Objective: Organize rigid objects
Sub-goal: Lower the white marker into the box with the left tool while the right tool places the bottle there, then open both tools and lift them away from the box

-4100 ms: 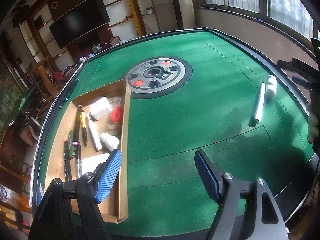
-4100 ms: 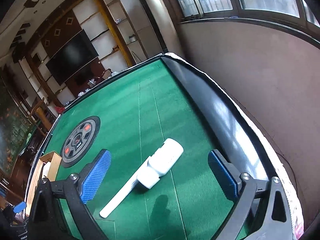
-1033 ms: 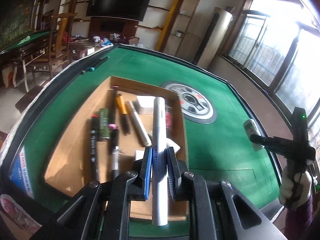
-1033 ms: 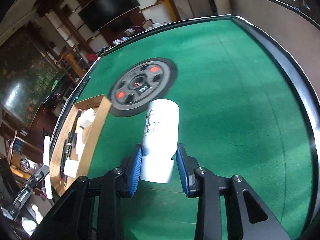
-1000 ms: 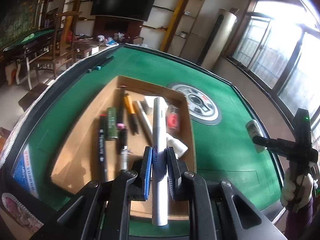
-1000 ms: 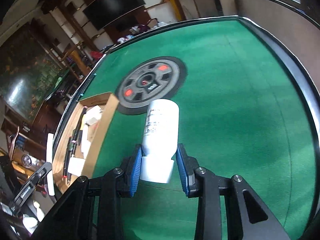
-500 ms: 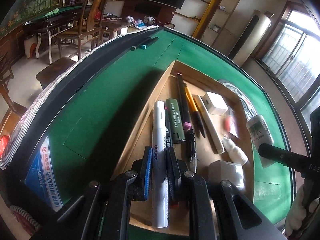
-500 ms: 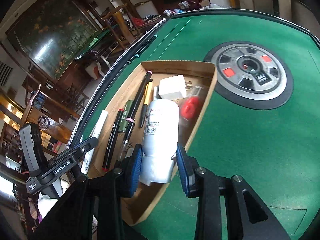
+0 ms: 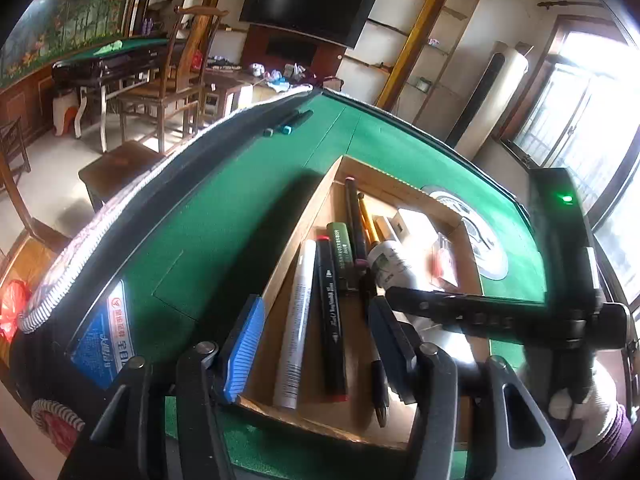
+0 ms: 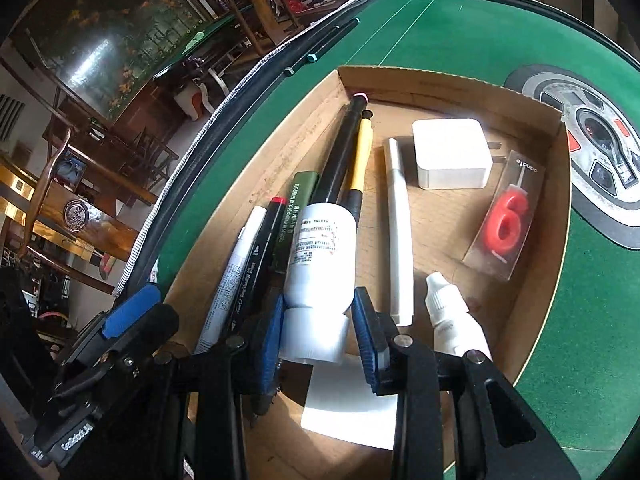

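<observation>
Left tool (image 9: 316,344) — jaws just opened, white pen (image 9: 297,320) lying free by cardboard tray's (image 10: 440,80) left wall. Right tool (image 10: 320,332) — clamped on white bottle (image 10: 320,256) over tray.

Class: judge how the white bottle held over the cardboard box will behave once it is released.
The white bottle is round-bodied, so probably rolls. It looks like stiff plastic, unlikely to deform. Pens in the cardboard box may stop it.

Black hand-held gripper (image 9: 318,344) with ribbed blue pads (image 9: 245,347); white glove (image 9: 592,408), purple sleeve (image 9: 608,450).
</observation>
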`<action>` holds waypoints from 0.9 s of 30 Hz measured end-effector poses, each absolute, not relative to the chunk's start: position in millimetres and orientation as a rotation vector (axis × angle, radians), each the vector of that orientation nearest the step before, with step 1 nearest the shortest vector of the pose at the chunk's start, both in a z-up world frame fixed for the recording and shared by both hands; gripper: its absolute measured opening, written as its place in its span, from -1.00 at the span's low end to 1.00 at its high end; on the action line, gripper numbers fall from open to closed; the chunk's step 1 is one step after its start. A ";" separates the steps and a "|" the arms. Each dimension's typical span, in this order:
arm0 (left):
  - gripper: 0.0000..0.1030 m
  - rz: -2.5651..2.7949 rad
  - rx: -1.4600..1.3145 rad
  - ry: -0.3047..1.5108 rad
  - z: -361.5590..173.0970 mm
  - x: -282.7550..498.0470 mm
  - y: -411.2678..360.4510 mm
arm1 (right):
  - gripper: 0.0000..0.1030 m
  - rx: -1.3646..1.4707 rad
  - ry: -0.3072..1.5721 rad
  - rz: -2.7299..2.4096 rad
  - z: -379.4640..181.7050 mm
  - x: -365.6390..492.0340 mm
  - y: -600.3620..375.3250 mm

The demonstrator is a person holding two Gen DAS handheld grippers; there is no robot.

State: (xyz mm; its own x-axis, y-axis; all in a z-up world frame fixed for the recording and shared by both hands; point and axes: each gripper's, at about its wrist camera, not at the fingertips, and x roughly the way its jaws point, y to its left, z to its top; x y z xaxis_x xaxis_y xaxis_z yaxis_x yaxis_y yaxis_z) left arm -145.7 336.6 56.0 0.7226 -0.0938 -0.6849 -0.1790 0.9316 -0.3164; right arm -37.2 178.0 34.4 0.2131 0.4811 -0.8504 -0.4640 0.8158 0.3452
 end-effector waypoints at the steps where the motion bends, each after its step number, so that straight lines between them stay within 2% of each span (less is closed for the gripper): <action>1: 0.23 0.052 -0.371 0.757 58.6 -147.1 334.6 | -0.35 -0.007 1.190 0.637 31.2 -35.8 181.2; 5: 0.42 0.068 -0.339 0.729 69.0 -153.8 325.9 | -0.35 -0.041 1.167 0.607 24.3 -34.7 182.1; 9: 0.44 0.096 -0.276 0.716 77.5 -158.8 312.7 | -0.31 -0.028 1.132 0.628 35.9 -47.3 168.1; 12: 0.49 0.130 -0.229 0.702 84.0 -160.9 299.4 | -0.07 0.000 1.021 0.634 57.6 -67.3 141.4; 14: 0.58 0.154 -0.194 0.687 89.3 -161.0 288.4 | 0.22 0.013 0.941 0.614 71.8 -82.8 119.4; 18: 0.64 0.192 -0.136 0.655 95.6 -166.0 267.7 | 0.36 0.009 0.799 0.543 89.0 -114.8 83.6; 22: 0.75 0.201 -0.101 0.636 101.0 -169.2 248.3 | 0.64 0.002 0.709 0.448 92.4 -135.0 56.0; 27: 0.76 0.204 -0.042 0.639 105.7 -174.3 223.7 | 0.67 0.041 0.703 0.381 84.7 -135.6 33.2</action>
